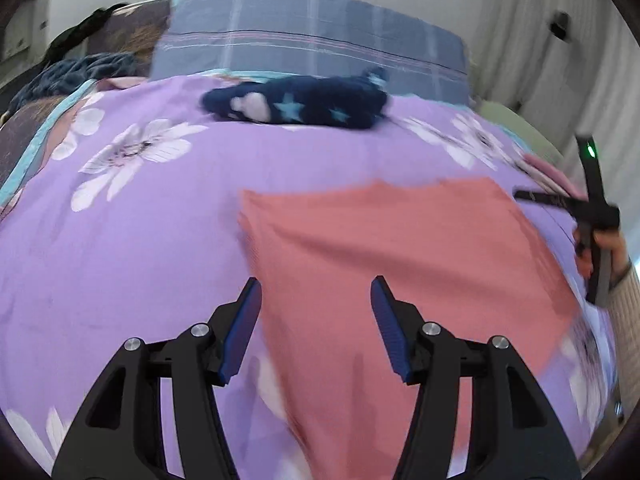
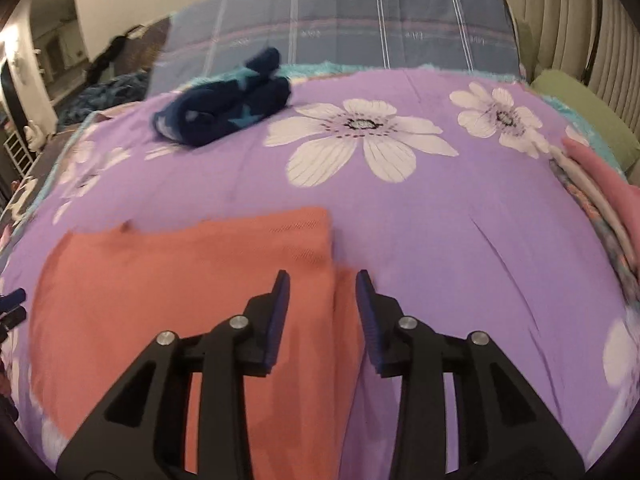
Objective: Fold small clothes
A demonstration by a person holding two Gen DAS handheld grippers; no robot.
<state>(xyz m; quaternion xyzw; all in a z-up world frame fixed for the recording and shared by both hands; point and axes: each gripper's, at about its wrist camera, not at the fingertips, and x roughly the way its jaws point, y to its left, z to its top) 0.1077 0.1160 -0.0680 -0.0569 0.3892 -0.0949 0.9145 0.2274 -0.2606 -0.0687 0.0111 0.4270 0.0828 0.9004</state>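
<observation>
A salmon-pink cloth lies flat on the purple flowered bedspread. My left gripper is open and empty, hovering above the cloth's near left edge. My right gripper is open and empty above the cloth's right edge. The right gripper's handle and the hand holding it show in the left wrist view, past the cloth's right side. A dark blue starred garment lies bunched at the far side of the bed; it also shows in the right wrist view.
A blue plaid pillow lies along the head of the bed. A stack of folded pink and patterned clothes sits at the right edge, with a green cushion behind it. A dark blue knitted pile lies at the far left.
</observation>
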